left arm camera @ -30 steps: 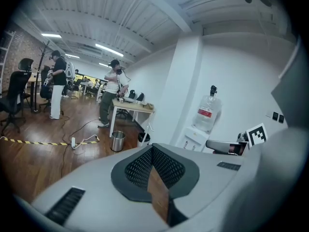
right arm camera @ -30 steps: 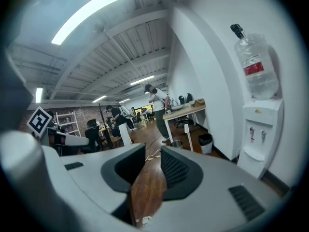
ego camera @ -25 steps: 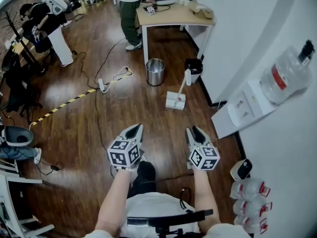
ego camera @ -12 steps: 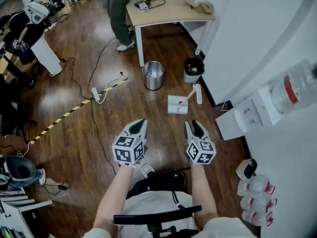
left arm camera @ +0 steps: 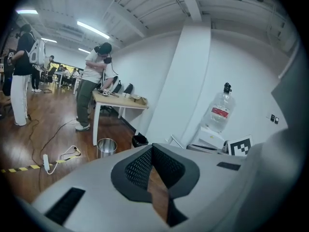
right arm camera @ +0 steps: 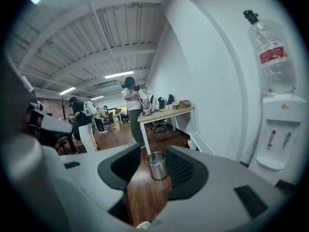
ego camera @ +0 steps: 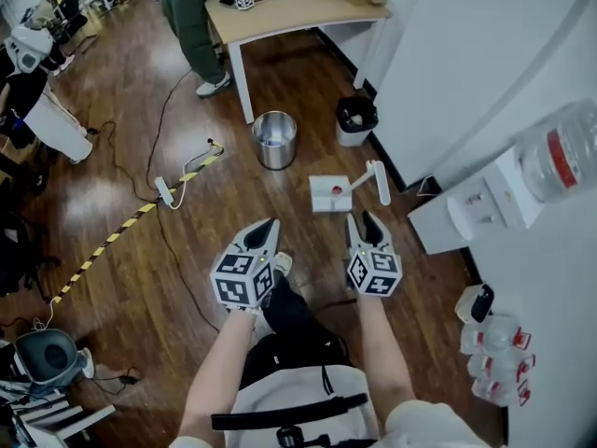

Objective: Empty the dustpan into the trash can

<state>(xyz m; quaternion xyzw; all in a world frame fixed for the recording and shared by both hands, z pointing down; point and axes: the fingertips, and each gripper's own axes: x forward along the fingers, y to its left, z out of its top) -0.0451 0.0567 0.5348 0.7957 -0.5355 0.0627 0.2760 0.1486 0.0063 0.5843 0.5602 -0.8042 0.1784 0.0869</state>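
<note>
A white dustpan [ego camera: 329, 193] lies on the wood floor, its long handle [ego camera: 379, 183] slanting up to the right, with something small and red in its pan. Beyond it stands a round metal trash can [ego camera: 274, 139], also seen in the left gripper view [left arm camera: 106, 147] and between the right jaws' line of sight [right arm camera: 157, 165]. My right gripper [ego camera: 368, 220] hovers just short of the dustpan, jaws apart and empty [right arm camera: 149, 153]. My left gripper [ego camera: 264, 229] is level with it to the left, its tips touching with nothing held [left arm camera: 152, 149].
A small black bin [ego camera: 356, 119] stands by the white wall. A wooden table [ego camera: 289, 7] with a person [ego camera: 191, 12] beside it is behind the can. A power strip and cable [ego camera: 163, 191] and striped tape [ego camera: 112, 236] cross the floor at left. A water dispenser [ego camera: 485, 203] is at right.
Both grippers have travelled forward across the floor and a little down. The dustpan and the metal can now lie much closer in front of them.
</note>
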